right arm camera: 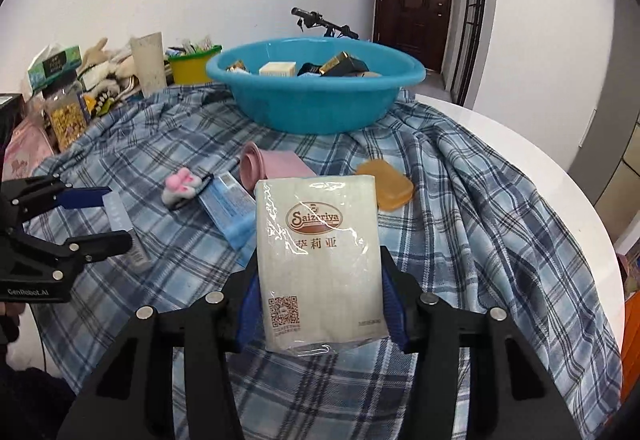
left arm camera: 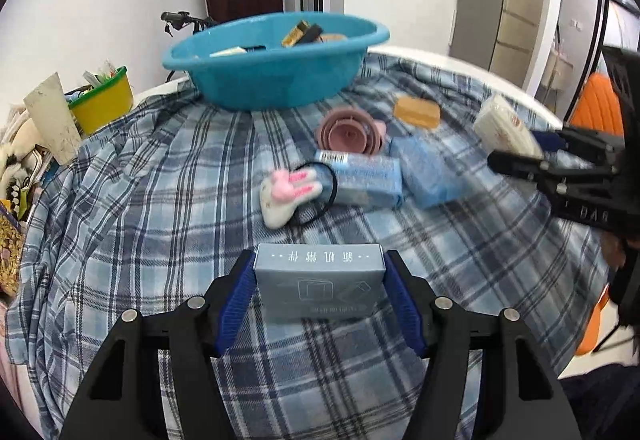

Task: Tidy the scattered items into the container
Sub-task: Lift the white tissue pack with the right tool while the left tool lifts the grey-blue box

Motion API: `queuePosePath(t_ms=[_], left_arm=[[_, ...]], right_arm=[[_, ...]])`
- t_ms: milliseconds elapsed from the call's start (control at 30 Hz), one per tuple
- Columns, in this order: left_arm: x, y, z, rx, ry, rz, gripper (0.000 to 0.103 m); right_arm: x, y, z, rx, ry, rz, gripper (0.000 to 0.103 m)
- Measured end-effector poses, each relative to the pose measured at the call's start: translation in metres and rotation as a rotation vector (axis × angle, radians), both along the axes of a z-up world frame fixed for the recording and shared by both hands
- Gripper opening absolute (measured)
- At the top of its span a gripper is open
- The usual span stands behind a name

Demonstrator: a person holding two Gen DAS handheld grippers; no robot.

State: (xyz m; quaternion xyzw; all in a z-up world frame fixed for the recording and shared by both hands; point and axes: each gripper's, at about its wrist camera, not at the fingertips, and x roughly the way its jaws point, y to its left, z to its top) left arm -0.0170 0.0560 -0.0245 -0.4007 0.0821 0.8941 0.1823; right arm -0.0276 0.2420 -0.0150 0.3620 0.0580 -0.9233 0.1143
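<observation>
A blue plastic basin (left arm camera: 276, 80) (right arm camera: 316, 100) stands at the far side of the plaid cloth and holds several small items. My left gripper (left arm camera: 320, 272) is shut on a grey-blue box (left arm camera: 320, 284), also in the right wrist view (right arm camera: 124, 224). My right gripper (right arm camera: 320, 280) is shut on a white napkin pack (right arm camera: 320, 260), which also shows in the left wrist view (left arm camera: 504, 128). On the cloth lie a pink cup (left arm camera: 350, 132) (right arm camera: 276, 166), an orange soap (left arm camera: 416, 111) (right arm camera: 388, 188), two blue tissue packs (left arm camera: 366, 178) (left arm camera: 430, 172) and a bunny hair tie (left arm camera: 286, 192) (right arm camera: 180, 188).
A yellow tub (left arm camera: 104, 100) (right arm camera: 192, 66), plush toys, a tissue box (right arm camera: 54, 66) and snack bags crowd the left table edge. The round white table edge (right arm camera: 560, 176) shows on the right. An orange chair (left arm camera: 596, 108) stands beyond it.
</observation>
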Motion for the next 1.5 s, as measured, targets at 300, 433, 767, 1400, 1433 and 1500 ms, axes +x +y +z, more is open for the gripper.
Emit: queuePosePath(t_ms=[300, 433, 767, 1400, 1433, 1500], left_arm=[[0.006, -0.005, 0.013, 0.038, 0.055, 0.037, 0.066], [0.011, -0.003, 0.019, 0.065, 0.114, 0.044, 0.066], [0.006, 0.004, -0.006, 0.007, 0.051, 0.024, 0.066], [-0.016, 0.008, -0.034, 0.026, -0.021, 0.021, 0.066], [-0.017, 0.009, -0.034, 0.023, -0.024, 0.025, 0.065], [-0.015, 0.008, -0.032, 0.033, -0.027, 0.030, 0.065]], right_arm=[[0.011, -0.002, 0.014, -0.020, 0.060, -0.029, 0.050], [0.014, -0.013, 0.018, -0.012, 0.097, -0.026, 0.050], [0.011, -0.021, 0.006, -0.046, 0.050, 0.003, 0.050], [0.010, -0.007, 0.004, -0.043, 0.030, -0.028, 0.050], [0.010, -0.007, 0.004, -0.042, 0.030, -0.029, 0.050], [0.010, -0.006, 0.004, -0.043, 0.029, -0.035, 0.050]])
